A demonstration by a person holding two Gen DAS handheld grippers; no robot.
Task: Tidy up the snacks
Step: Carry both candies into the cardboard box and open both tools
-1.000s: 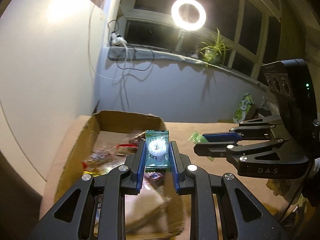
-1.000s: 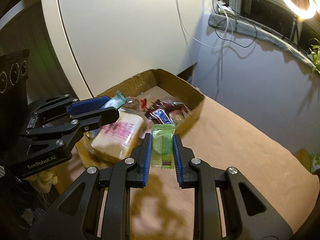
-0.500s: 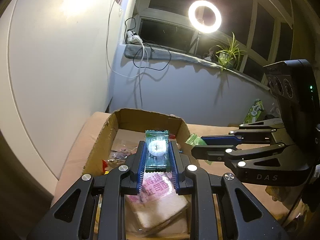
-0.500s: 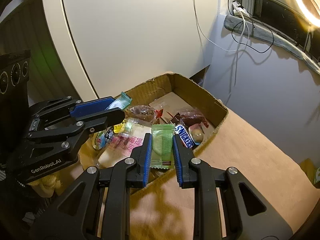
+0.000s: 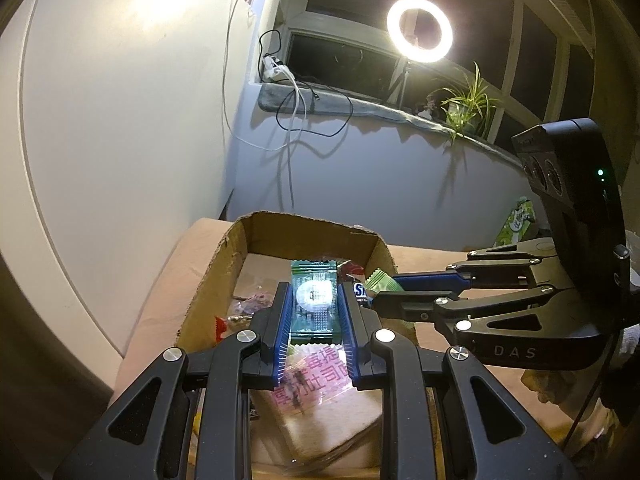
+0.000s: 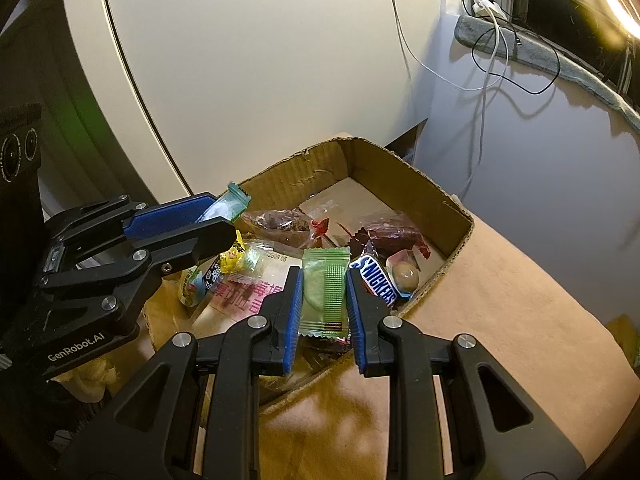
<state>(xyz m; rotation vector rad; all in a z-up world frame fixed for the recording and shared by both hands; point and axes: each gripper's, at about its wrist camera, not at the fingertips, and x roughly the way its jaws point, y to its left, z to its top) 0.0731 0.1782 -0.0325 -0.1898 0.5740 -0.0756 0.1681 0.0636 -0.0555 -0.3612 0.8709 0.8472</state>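
Two snack packets held above the cardboard box (image 6: 424,196)

Teal packet (image 5: 314,300) and light-green packet (image 6: 325,292) upright; Snickers bar (image 6: 378,280) and wrapped snacks lie inside.

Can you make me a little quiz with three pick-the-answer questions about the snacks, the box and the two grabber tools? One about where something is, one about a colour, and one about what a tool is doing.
1. Where is the Snickers bar?
A. inside the cardboard box
B. on the windowsill
C. on the cloth outside the box

2. What colour is the packet in the right tool?
A. red
B. light green
C. purple

3. What is the left tool doing?
A. open and holding nothing
B. lying flat inside the box
C. shut on a teal packet

Answers:
1. A, the bar lies among the other snacks between the box walls.
2. B, the wrapper between its blue pads is pale green.
3. C, the left wrist view shows the blue pads pressing both sides of the teal packet above the box.
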